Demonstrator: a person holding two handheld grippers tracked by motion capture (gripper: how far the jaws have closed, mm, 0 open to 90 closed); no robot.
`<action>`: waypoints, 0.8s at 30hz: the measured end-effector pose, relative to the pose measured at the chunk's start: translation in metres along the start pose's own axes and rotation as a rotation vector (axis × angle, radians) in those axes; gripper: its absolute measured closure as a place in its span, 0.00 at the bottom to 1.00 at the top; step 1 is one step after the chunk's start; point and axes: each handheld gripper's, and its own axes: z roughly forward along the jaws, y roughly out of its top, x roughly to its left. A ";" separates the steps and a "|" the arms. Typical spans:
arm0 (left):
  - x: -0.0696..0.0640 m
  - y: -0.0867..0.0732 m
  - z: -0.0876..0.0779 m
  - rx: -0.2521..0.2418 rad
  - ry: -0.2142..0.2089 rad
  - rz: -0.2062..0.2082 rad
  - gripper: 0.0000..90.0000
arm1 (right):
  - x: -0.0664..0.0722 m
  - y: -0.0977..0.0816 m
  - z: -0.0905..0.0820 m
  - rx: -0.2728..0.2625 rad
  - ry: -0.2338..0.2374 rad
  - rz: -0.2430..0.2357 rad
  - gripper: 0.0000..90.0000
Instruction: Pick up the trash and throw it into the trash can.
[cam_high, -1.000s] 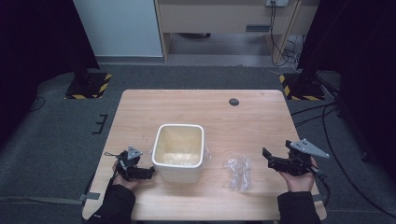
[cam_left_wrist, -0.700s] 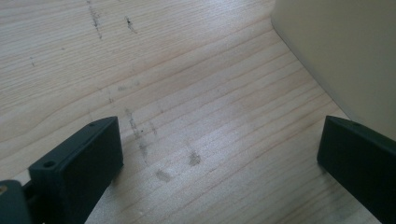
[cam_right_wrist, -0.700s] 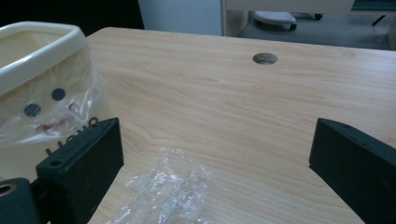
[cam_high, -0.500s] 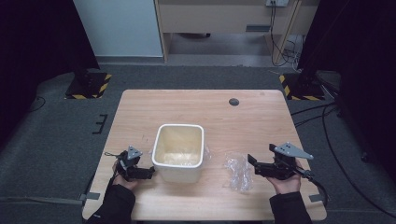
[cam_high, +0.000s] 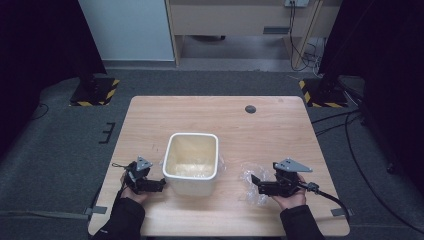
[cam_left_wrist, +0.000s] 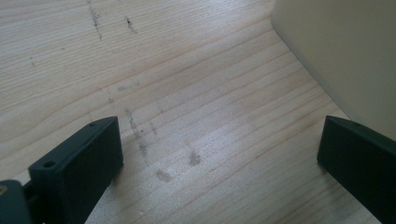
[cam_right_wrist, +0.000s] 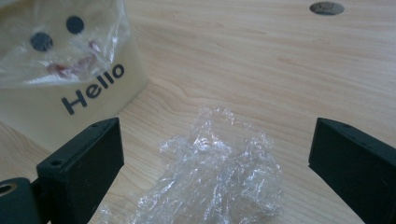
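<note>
Crinkled clear plastic lies between the spread jaws of the right gripper (cam_right_wrist: 215, 172), not yet pinched.

Plastic (cam_high: 251, 181) sits on the table (cam_high: 280, 130) at lower right of the high view, just beside the cream bin (cam_high: 192, 162) at centre; the right gripper view shows the wad (cam_right_wrist: 215, 182) low in the frame with both jaws wide either side, likely lined up for a grab. More film drapes over the bin's wall at upper left of that view, above the word "Hello". Left gripper (cam_high: 150, 184), lower left of the high view, is also spread, its right jaw close by the bin wall (cam_left_wrist: 345, 56), probably placed to steady the bin; contact cannot be told.
</note>
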 end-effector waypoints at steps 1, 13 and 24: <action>0.000 0.000 0.000 0.000 0.000 0.000 0.00 | 0.001 -0.004 0.005 0.015 -0.002 -0.003 0.04; 0.000 0.000 0.000 0.000 0.000 0.000 0.00 | 0.004 -0.018 0.027 0.136 -0.036 -0.059 0.04; 0.000 0.000 0.000 0.000 0.000 0.000 0.00 | 0.004 -0.027 0.041 0.247 -0.042 -0.100 0.11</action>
